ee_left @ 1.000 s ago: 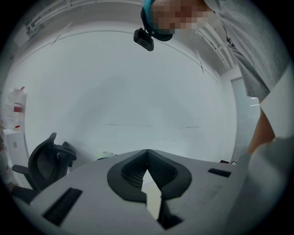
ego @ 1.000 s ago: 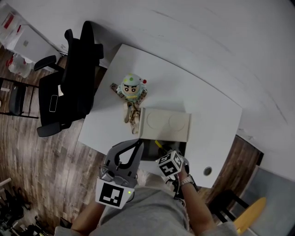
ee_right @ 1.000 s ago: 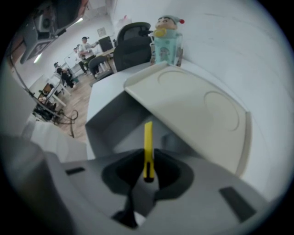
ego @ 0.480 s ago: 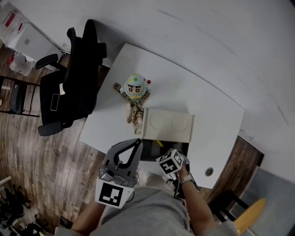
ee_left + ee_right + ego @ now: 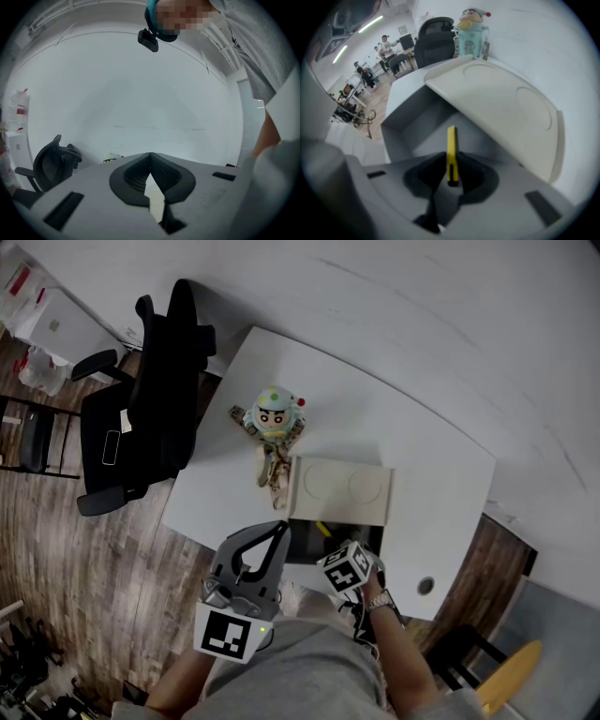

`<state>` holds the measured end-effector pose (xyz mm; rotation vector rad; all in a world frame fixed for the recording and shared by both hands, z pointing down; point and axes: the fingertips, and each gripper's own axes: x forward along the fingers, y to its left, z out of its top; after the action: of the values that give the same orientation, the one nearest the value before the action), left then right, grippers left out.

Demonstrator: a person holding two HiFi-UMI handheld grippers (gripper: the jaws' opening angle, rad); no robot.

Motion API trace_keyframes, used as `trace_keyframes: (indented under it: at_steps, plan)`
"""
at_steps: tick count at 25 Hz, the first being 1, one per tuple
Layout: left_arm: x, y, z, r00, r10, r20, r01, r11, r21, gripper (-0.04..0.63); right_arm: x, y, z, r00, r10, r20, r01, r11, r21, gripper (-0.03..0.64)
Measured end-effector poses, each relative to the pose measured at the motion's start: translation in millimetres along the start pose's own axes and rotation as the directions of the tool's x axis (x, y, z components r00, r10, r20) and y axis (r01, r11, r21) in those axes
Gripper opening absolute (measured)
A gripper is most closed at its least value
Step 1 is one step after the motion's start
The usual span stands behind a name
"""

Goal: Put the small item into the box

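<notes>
Small item [image 5: 451, 150]: slim yellow strip, seemingly light, rigid and smooth-sided, pinched by its near end in the clenched right gripper [image 5: 450, 180], poised over the open box [image 5: 410, 124]; left gripper [image 5: 150, 161] closed, empty.

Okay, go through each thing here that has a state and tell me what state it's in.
Box: open on the near side.
Lid: partly on, covering the far part.
Yellow item: held over the opening.
Right gripper: shut on the yellow item.
Left gripper: shut, empty.
Doll: upright.
</notes>
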<state>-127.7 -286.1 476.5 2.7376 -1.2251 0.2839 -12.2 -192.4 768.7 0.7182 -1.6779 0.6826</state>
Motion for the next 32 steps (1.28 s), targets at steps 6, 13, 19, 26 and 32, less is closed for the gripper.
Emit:
trace_keyframes:
  at_steps: [6, 13, 19, 26, 32]
  plan:
    - [-6.4, -4.6, 1.1, 1.000, 0.004, 0.005, -0.004, 1.000, 0.008, 0.031, -5.0, 2.4, -1.2, 1.000, -0.004, 0.018, 0.004, 1.000, -0.003, 0.123]
    - [-15.5, -14.7, 1.2, 1.000, 0.009, 0.012, -0.009, 1.000, -0.005, 0.031, -25.9, -2.1, 9.6, 0.989, -0.049, 0.139, 0.042, 0.998, 0.051, 0.043]
    - [-21.5, -32.1, 4.6, 1.000, -0.007, 0.023, 0.007, 1.000, 0.009, 0.031, -41.1, 2.3, 9.9, 0.977, -0.042, 0.211, 0.021, 0.995, 0.100, 0.035]
    - [-29.5, -53.3, 4.9, 1.000, -0.019, 0.025, 0.018, 1.000, 0.014, 0.031, -69.8, 3.9, 9.1, 0.948, -0.047, 0.314, -0.005, 0.987, 0.163, 0.032]
    - [-33.8, -73.6, 7.2, 0.999, -0.023, 0.030, 0.022, 1.000, 0.016, 0.031, -107.8, 5.2, 11.5, 0.905, -0.049, 0.423, -0.046, 0.976, 0.211, 0.032]
